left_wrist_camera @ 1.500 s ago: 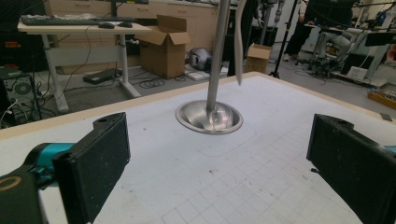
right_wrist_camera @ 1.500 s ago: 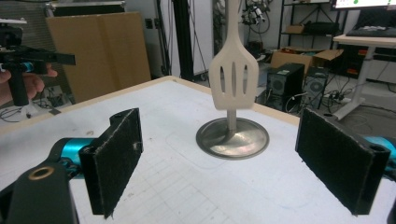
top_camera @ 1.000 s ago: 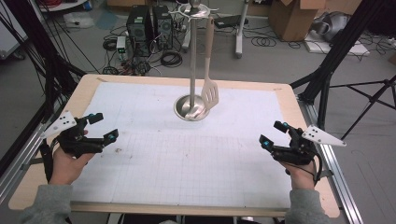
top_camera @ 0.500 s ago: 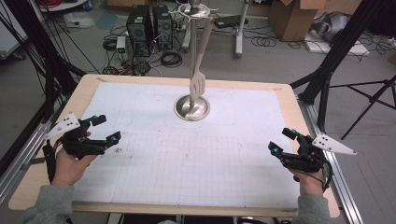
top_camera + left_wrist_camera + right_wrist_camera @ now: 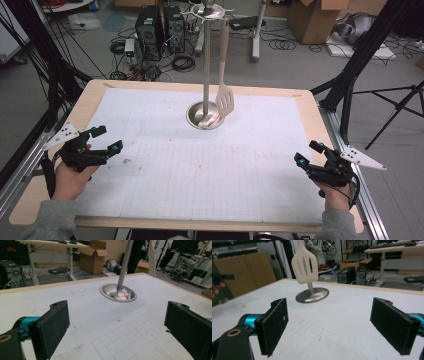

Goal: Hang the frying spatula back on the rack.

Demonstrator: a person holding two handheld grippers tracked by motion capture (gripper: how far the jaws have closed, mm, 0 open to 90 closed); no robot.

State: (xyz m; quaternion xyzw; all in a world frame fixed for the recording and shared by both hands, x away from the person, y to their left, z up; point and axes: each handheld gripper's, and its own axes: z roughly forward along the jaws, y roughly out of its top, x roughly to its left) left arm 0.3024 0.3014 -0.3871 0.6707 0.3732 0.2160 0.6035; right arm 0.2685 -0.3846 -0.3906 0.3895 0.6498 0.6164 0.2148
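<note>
On the white gridded paper covering the wooden table (image 5: 300, 97), a cream slotted spatula (image 5: 225, 100) hangs from a steel hook stand (image 5: 206, 75) for easy reach, while the left gripper (image 5: 102, 140) and right gripper (image 5: 307, 152), jaws apart, rest near the edges.

the white gridded paper sheet (image 5: 200, 170) covering the light wooden table (image 5: 310, 100) lies bare from the near edge up to the middle, so either gripper could pass straight across it between the left and right edges. the one obstacle stands near the middle of the far edge: a polished steel stand with a round dished base (image 5: 204, 116) and a tall upright pole. a cream slotted spatula (image 5: 224, 100) hangs from its top, blade low, just beside the pole on the right and over the base's rim. there is open room to the left, to the right and in front of the stand.

the left gripper (image 5: 102, 141) near the left edge and the right gripper (image 5: 307, 154) near the right edge both have jaws spread wide, with nothing between them.
</note>
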